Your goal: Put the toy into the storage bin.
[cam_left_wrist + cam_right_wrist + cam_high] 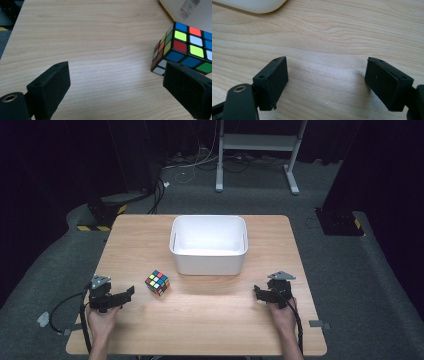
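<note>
A scrambled colour cube [157, 282] lies on the wooden table [210, 320], just in front of the white tub's left corner. In the left gripper view the cube [186, 47] lies ahead of the right-hand jaw. My left gripper [126, 295] rests on the table left of the cube, open, with bare wood between its jaws [115, 92]. My right gripper [260, 294] rests near the table's right front, open and empty, its jaws spread wide over bare wood [325, 82].
A white rectangular tub [208, 244] stands empty at the table's middle back; its rounded corner [252, 6] lies ahead of my right gripper. A label-bearing tub wall [190, 8] sits beyond the cube. Cables and a metal stand [257, 150] are on the floor behind.
</note>
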